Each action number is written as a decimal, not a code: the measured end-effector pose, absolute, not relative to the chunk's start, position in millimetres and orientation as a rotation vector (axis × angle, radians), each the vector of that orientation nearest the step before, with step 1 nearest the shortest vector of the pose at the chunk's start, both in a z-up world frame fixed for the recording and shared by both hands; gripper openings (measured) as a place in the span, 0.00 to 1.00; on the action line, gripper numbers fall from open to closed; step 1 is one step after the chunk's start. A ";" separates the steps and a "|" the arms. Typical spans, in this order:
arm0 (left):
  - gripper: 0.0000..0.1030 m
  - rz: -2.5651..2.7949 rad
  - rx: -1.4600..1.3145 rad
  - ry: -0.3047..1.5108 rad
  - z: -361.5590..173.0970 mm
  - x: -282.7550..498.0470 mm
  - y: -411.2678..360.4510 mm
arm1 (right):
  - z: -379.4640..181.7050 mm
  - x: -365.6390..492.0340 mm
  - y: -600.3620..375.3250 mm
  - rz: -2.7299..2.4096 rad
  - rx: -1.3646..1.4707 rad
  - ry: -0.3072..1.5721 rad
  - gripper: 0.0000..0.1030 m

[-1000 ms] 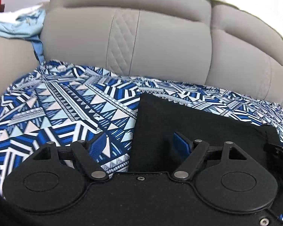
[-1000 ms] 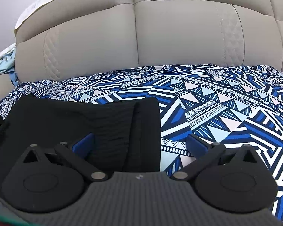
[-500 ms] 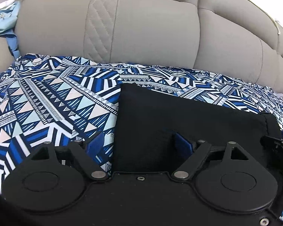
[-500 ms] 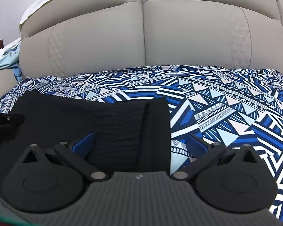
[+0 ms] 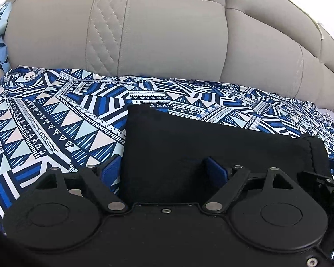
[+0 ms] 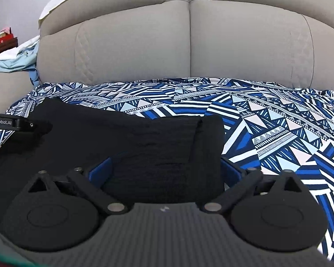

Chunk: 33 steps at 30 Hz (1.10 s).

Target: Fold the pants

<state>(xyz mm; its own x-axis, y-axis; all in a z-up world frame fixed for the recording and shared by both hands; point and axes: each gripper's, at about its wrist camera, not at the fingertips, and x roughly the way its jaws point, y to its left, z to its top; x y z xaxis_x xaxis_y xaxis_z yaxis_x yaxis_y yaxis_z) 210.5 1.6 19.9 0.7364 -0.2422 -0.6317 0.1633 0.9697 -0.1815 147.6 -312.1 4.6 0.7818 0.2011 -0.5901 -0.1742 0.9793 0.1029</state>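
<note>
The black pants lie folded in a flat rectangle on the blue-and-white patterned sheet. My left gripper is open, its blue pads either side of the folded pants' left near corner. In the right wrist view the pants show a ribbed waistband at their right end. My right gripper is open and straddles that right end, one pad over the cloth, the other at its edge. The other gripper's body shows at each view's side.
A grey padded sofa back rises right behind the sheet. A light-blue garment lies on the left armrest, with a wooden shelf beyond it.
Both grippers have moved inward along the pants, the left rightward and the right leftward. The pants now sit between each pair of open pads. The pants have not moved.
</note>
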 end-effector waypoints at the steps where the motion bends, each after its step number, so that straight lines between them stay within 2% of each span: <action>1: 0.79 -0.224 -0.120 0.707 19.8 210.7 2.1 | 4.9 146.7 -312.0 0.204 0.046 0.637 0.89; 7: 0.78 -0.219 -0.130 0.696 18.8 212.5 2.2 | 5.7 144.4 -312.8 0.206 0.057 0.620 0.79; 9: 0.67 -0.202 -0.127 0.682 18.4 211.1 1.3 | 5.9 144.1 -313.1 0.205 0.062 0.614 0.73; 11: 0.41 -0.175 -0.119 0.669 19.5 208.3 0.4 | 6.0 141.8 -313.1 0.208 0.074 0.601 0.63; 12: 0.35 -0.172 -0.118 0.661 21.1 206.4 0.8 | 6.0 140.5 -311.5 0.215 0.081 0.592 0.55; 13: 0.22 -0.162 -0.115 0.650 23.1 204.2 1.6 | 6.0 139.1 -309.2 0.217 0.084 0.584 0.48; 14: 0.16 -0.159 -0.117 0.645 24.6 203.2 2.9 | 5.7 138.3 -306.4 0.217 0.085 0.578 0.46; 16: 0.13 -0.142 -0.126 0.627 28.6 202.7 6.8 | 7.2 138.5 -300.0 0.214 0.079 0.572 0.41; 22: 0.12 -0.059 -0.090 0.600 35.9 228.9 19.6 | 18.3 166.5 -286.2 0.233 0.145 0.585 0.31; 31: 0.12 0.142 -0.079 0.624 32.7 315.0 46.0 | 18.4 256.2 -229.2 0.216 0.181 0.626 0.30; 33: 0.16 0.170 -0.078 0.647 22.3 329.2 49.2 | 12.3 271.0 -218.8 0.196 0.163 0.633 0.34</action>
<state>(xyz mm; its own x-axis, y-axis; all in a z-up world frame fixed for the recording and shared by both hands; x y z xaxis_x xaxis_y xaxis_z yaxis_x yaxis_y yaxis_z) 329.2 49.2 22.3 0.7844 0.1328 -0.6059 -0.1812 0.9833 -0.0191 271.0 -218.8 12.3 0.7891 0.2307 -0.5693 -0.1315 0.9687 0.2103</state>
